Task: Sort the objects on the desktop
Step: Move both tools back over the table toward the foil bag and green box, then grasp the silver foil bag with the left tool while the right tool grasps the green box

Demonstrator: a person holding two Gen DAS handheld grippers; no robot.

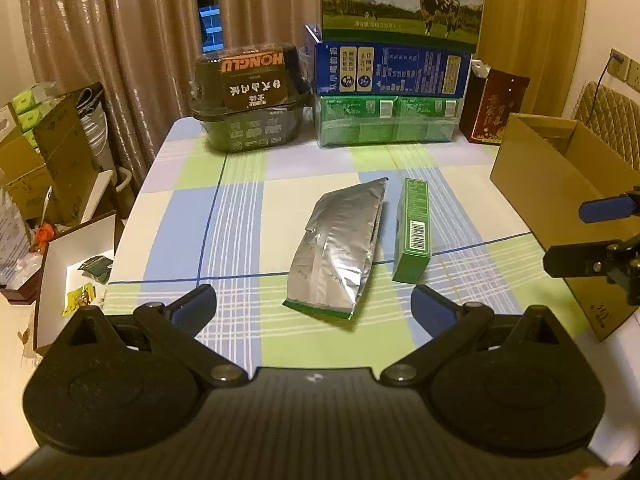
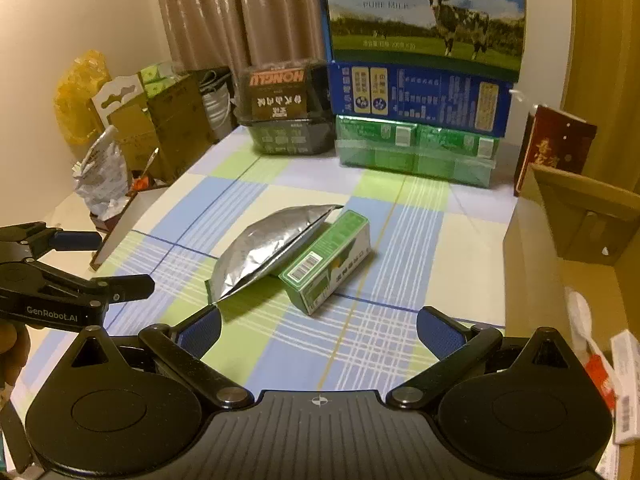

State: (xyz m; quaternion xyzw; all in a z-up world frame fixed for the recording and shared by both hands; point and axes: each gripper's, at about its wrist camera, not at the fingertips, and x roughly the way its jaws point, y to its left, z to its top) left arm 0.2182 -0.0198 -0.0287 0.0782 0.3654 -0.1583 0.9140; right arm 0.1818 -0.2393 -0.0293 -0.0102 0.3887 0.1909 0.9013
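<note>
A silver foil pouch (image 1: 340,248) (image 2: 268,248) lies flat in the middle of the checked tablecloth. A slim green box (image 1: 414,230) (image 2: 328,260) lies right beside it, on its right. My left gripper (image 1: 314,306) hovers open just short of the pouch's near end, nothing between its fingers. My right gripper (image 2: 318,328) is open too, empty, a little short of the green box. Each gripper shows at the edge of the other's view: the right gripper (image 1: 576,236) at the right edge, the left gripper (image 2: 116,260) at the left edge.
An open cardboard box (image 1: 560,184) (image 2: 576,232) stands at the table's right edge, with small packets (image 2: 600,364) inside. Stacked milk cartons (image 1: 392,76), a dark tray pack (image 1: 248,92) and a red box (image 1: 494,106) line the back. A white open box (image 1: 60,264) sits off the left edge.
</note>
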